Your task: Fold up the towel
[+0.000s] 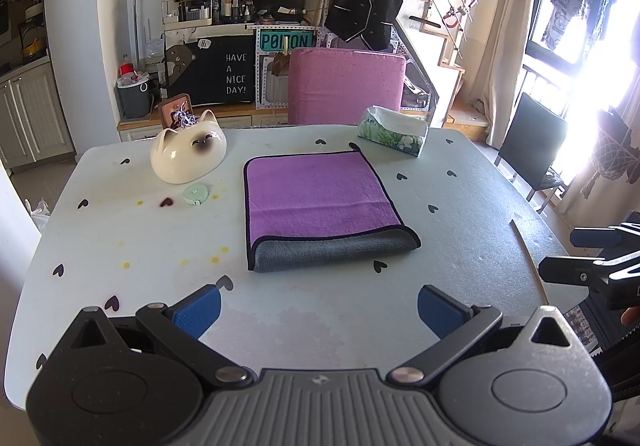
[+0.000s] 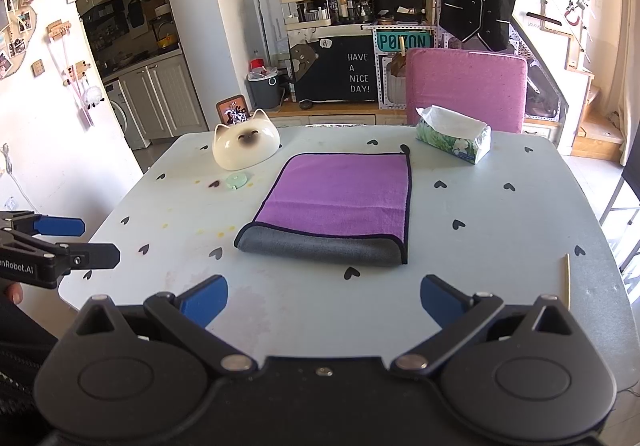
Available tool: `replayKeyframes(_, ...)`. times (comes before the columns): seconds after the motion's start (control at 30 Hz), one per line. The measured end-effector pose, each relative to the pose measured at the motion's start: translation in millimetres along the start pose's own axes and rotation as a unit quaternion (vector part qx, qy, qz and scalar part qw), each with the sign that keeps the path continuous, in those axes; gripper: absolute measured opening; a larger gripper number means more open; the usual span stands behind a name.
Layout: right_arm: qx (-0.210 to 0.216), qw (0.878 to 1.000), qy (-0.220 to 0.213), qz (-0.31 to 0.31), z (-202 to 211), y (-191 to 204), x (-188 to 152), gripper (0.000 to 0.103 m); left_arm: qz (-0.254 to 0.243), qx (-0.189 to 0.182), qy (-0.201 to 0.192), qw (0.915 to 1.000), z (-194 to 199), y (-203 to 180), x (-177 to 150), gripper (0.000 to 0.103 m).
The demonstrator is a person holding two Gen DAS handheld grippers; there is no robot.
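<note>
A purple towel [image 1: 320, 194] with a grey underside lies folded on the pale table [image 1: 160, 238], its grey fold edge nearest me. It also shows in the right wrist view [image 2: 340, 198]. My left gripper [image 1: 318, 312] is open and empty, held back from the towel's near edge. My right gripper [image 2: 324, 300] is open and empty, also short of the near edge. The right gripper appears at the right edge of the left wrist view [image 1: 592, 254], and the left gripper at the left edge of the right wrist view [image 2: 80, 242].
A cat-shaped ceramic bowl [image 1: 188, 152], a green tape measure [image 1: 196, 193] and a tissue pack [image 1: 394, 131] stand on the table around the towel. A thin wooden stick [image 2: 566, 280] lies near the right edge. A pink chair [image 1: 346, 86] stands behind the table.
</note>
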State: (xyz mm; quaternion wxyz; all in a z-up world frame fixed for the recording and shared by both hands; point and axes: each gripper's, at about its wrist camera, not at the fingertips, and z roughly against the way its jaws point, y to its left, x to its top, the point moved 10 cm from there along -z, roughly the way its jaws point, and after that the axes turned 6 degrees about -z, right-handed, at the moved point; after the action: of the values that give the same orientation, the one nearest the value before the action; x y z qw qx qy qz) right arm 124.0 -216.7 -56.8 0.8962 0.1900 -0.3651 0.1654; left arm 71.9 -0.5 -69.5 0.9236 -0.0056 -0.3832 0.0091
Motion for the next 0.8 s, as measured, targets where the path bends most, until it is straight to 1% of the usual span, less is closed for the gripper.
replayKeyframes(0.37, 0.001, 1.000, 0.000, -0.001, -0.4, -1.2, 0.8, 0.103, 0.003, 0.000, -0.004, 1.0000, -2.0, 1.5, -1.0, 0.103)
replayKeyframes(0.57, -0.007, 1.000, -0.013, 0.001, -1.1, 2.2, 1.9, 0.103, 0.008, 0.004, -0.011, 0.9999, -2.1, 4.5, 4.6, 0.103)
replayKeyframes(0.67, -0.005, 1.000, -0.018, 0.001, -2.8, 5.5, 2.4, 0.103, 0.003, 0.010, -0.018, 0.9998, -5.5, 6.4, 10.4, 0.103)
replayKeyframes(0.8, -0.006, 0.999, -0.038, 0.009, -3.3, 8.3, 13.0, 0.103, -0.009, 0.018, -0.033, 0.9992, -11.6, 8.4, 22.4, 0.103)
